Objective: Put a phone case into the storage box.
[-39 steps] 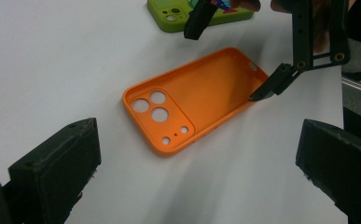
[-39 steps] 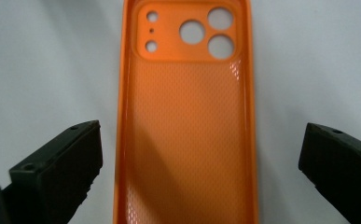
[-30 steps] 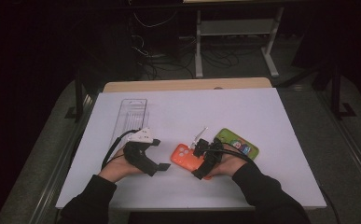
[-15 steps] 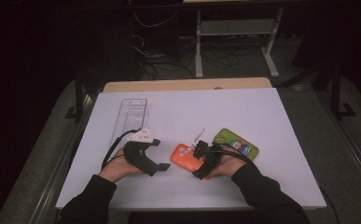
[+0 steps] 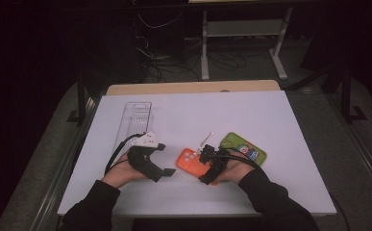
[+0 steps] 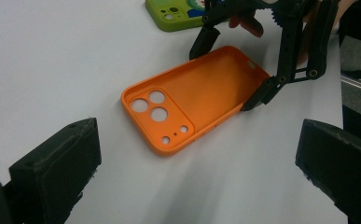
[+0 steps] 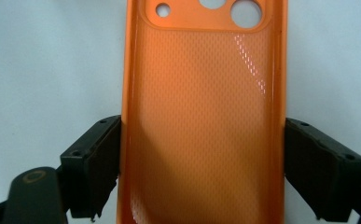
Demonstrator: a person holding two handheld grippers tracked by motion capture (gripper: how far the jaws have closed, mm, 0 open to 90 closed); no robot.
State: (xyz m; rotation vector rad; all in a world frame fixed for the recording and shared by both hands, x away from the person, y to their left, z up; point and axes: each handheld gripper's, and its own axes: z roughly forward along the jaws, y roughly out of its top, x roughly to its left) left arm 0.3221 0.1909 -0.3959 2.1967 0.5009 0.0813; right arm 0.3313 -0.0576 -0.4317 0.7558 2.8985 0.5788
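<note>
An orange phone case was laid hollow side up on the white bench, just below the centre of the high view. The right claw was set around its long sides, both jaws apparently touching the edges, though firm clamping could not be confirmed. The left claw was held with its jaws wide apart, empty, near the case's camera-hole end. A green phone case was seen at centre right, and a clear tray at upper left.
</note>
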